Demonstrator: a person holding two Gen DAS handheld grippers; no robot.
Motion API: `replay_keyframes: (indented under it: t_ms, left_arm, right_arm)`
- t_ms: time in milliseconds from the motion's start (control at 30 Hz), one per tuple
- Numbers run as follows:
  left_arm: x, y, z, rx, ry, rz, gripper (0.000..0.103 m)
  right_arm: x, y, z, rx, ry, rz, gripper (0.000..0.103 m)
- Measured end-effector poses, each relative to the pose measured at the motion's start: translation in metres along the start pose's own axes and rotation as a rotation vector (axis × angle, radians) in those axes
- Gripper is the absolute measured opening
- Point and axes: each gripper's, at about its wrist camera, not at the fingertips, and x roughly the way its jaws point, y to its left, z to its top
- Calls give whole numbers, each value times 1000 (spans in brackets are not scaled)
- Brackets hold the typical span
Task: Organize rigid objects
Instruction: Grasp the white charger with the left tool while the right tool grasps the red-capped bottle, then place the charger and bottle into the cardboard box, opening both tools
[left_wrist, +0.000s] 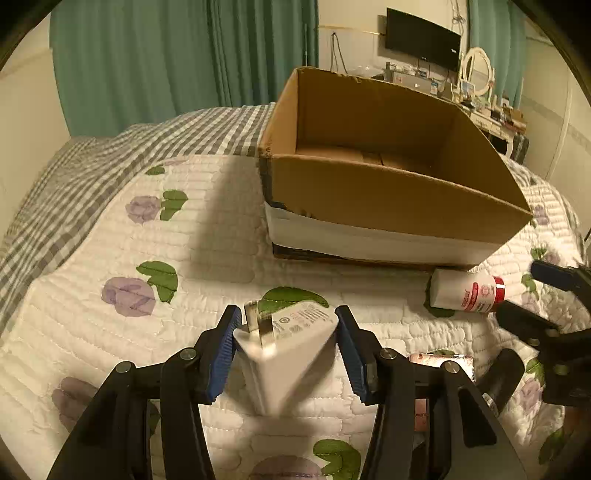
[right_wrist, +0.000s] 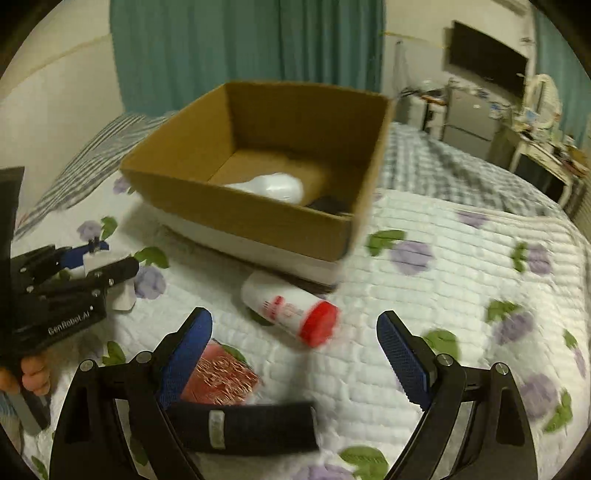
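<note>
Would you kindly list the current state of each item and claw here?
Left claw: shut on white charger.
Right claw: open, empty.
Cardboard box: open-topped, holding a white item.
Red-capped bottle: lying on its side.
Black case: lying flat.

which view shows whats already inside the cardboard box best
The right wrist view: it looks down into the cardboard box, showing a white object and something dark. The left wrist view shows the cardboard box side-on, its contents hidden.

Open quilt (right_wrist: 443, 295) right of cardboard box (right_wrist: 258, 218); bottle (right_wrist: 288, 308) against its front.
</note>
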Motion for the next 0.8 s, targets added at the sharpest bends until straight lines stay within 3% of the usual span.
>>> replay_keyframes:
  t_ms: [100, 333, 500, 633, 800]
  left_arm:
    - [-4, 0, 1, 11, -15, -9, 53]
    - [2, -5, 4, 26, -4, -26, 53]
    - [1, 3, 6, -18, 13, -59, 53]
    - [0, 2, 6, -23, 8, -69, 53]
    - [2, 0, 4, -13, 13, -67, 53]
  right_arm:
    - [24, 5, 7, -54, 47, -35, 90]
    - [62, 12, -1, -69, 132, -28, 76]
    - [42, 24, -13, -82, 135, 0, 52]
    - [25, 40, -17, -120, 102, 58, 50]
    - [46, 46, -10, -129, 126, 50, 50]
